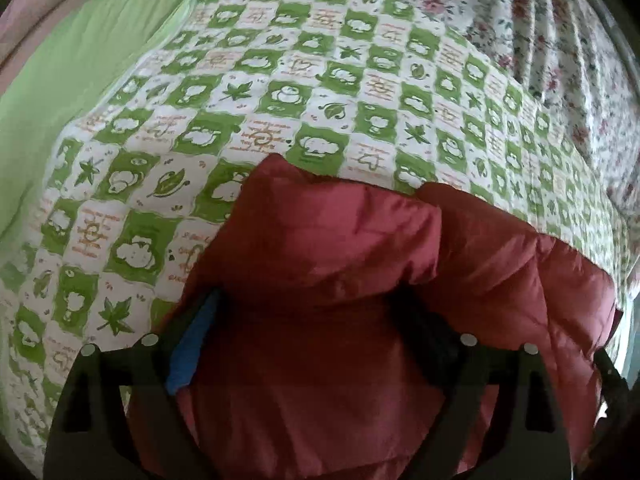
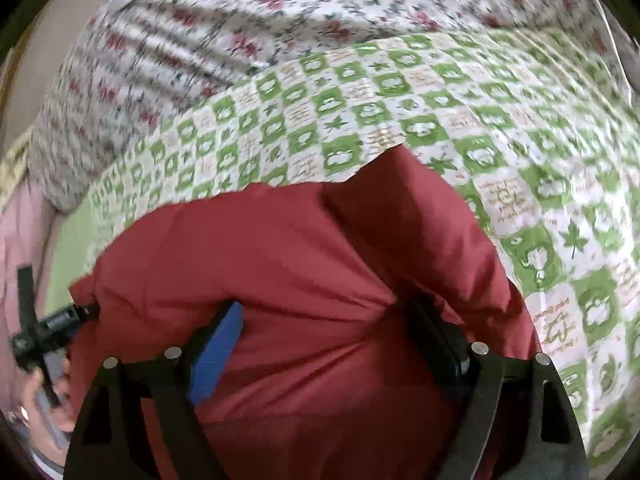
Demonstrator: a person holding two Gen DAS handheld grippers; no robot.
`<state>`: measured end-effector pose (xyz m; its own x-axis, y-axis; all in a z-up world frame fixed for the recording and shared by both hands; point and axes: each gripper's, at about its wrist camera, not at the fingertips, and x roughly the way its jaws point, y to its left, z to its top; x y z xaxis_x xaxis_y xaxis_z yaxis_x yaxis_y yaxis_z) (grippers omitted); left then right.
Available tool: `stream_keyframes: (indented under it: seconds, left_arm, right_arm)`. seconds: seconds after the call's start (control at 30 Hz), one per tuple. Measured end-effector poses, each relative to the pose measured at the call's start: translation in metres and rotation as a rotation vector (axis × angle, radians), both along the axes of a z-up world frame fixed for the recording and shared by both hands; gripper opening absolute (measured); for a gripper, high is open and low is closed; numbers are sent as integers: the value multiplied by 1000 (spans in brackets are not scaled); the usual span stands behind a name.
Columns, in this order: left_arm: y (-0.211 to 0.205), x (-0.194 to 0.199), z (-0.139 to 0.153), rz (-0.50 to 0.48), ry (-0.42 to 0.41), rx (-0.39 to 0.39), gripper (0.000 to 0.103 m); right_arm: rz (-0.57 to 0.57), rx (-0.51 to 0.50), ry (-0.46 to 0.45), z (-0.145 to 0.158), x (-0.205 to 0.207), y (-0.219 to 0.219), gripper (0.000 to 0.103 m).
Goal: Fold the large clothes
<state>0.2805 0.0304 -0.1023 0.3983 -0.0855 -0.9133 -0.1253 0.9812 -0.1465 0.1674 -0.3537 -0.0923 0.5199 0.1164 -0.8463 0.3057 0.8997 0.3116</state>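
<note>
Red padded jacket fills the foreground, bulging between the wide-set fingers of the left gripper; pads press the bulky fold, so it is held. Same at the right gripper: jacket clamped, jaws wide. Jacket rests on the bed's green checked quilt. Right wrist view alone shows a hand on the other gripper's handle at left; left view shows a plain green sheet.

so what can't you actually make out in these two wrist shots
- Red puffy jacket: its lower part is cut off by the bottom edge in both wrist views, so its whole shape stays unknown.
- Left hand-held gripper and right hand-held gripper: padding bulges over the pads; contact unclear.
- Floral bedding: motion-blurred.
</note>
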Motion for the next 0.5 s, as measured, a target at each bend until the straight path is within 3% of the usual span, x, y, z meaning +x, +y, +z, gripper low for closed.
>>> stream_keyframes:
  seconds: [0.27,0.5]
  left_arm:
    - [13,-10,14,6,-39,-54,89]
    - [16,-80,60,-80,-151,-94,88]
  right_arm:
    - [-32,3,-13,-1,-4,-3,85]
    - [-33,3,-23,3,-8,-4,85]
